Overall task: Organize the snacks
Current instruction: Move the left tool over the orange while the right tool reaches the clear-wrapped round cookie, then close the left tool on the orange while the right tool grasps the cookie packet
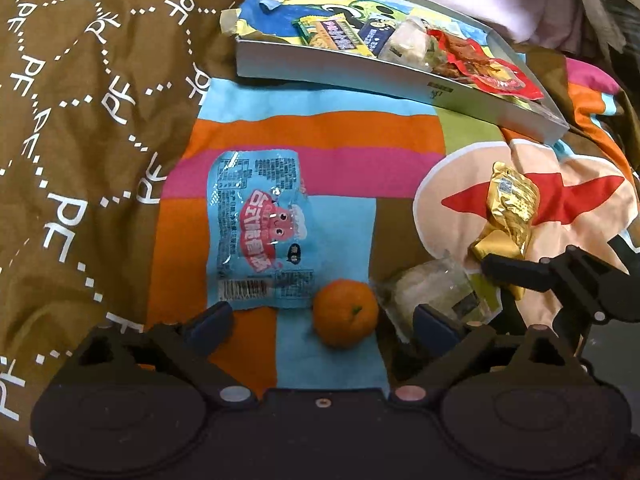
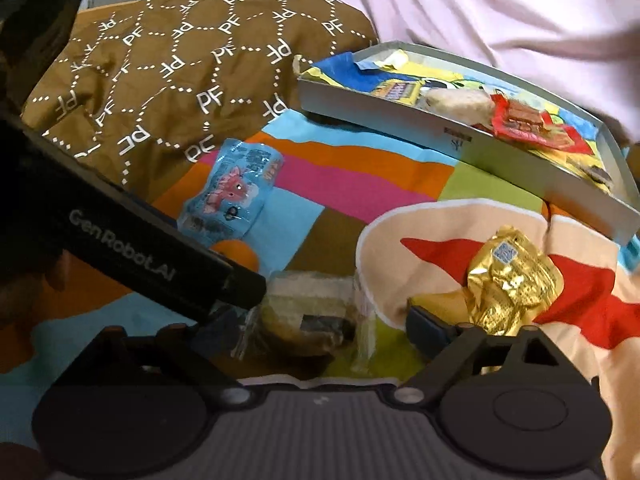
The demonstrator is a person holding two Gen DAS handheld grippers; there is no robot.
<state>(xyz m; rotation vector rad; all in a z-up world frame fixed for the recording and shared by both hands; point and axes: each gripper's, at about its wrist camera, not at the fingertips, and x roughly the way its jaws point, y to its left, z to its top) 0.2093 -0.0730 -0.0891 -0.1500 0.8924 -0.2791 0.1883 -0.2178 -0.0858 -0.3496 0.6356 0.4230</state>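
A small orange mandarin [image 1: 345, 312] lies on the patchwork cloth between the wide-apart fingers of my left gripper [image 1: 322, 322], touching neither pad. A blue snack packet [image 1: 256, 232] lies flat just beyond it. To the right is a clear-wrapped pale snack [image 2: 308, 312], between the spread jaws of my right gripper [image 2: 312, 324], which is open. Its left finger is hidden behind the left gripper's black finger [image 2: 240, 284]. A crumpled gold packet [image 2: 512, 280] rests by the right pad. The grey tray [image 1: 400, 80] at the back holds several wrapped snacks.
A brown quilt printed with "PF" [image 1: 80, 120] rises on the left. Pale pink bedding [image 2: 480, 12] lies behind the tray. The two grippers sit close together, the left one crossing in front of the right wrist view.
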